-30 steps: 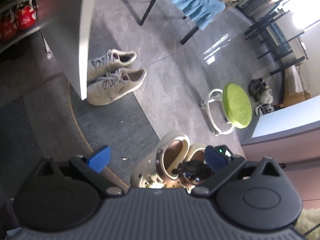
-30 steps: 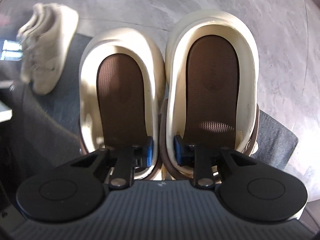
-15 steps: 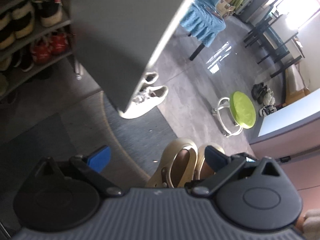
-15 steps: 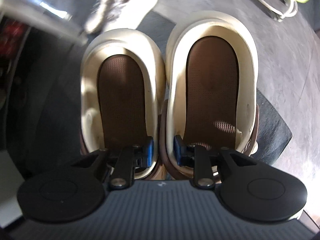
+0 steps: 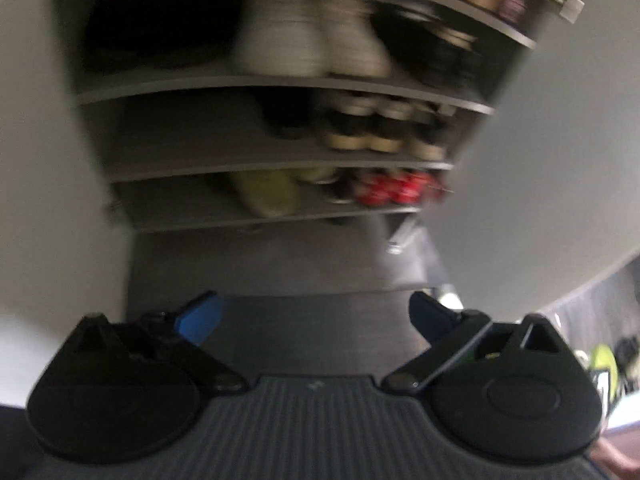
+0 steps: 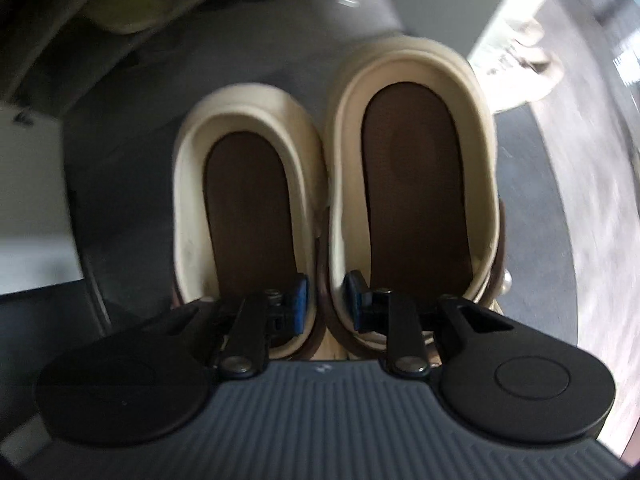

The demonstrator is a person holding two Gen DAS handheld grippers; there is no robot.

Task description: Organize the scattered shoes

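Two cream clogs (image 6: 332,200) with brown insoles hang side by side from the right gripper (image 6: 325,300), whose blue pads pinch their adjoining heel walls together. Dark floor (image 6: 140,128) lies beneath; a pale sneaker (image 6: 516,68) sits at two o'clock. Left gripper (image 5: 316,316) stands wide apart, holding nothing, facing a blurred shoe rack (image 5: 280,148) at twelve o'clock, red shoes (image 5: 396,192) on its lowest shelf.

Cream clogs (image 6: 412,184): matt moulded foam-like shell, brown textured insoles. Shoe rack (image 5: 280,80) shelves: smooth matt grey board. Floor mat (image 6: 132,208): dark, matt.
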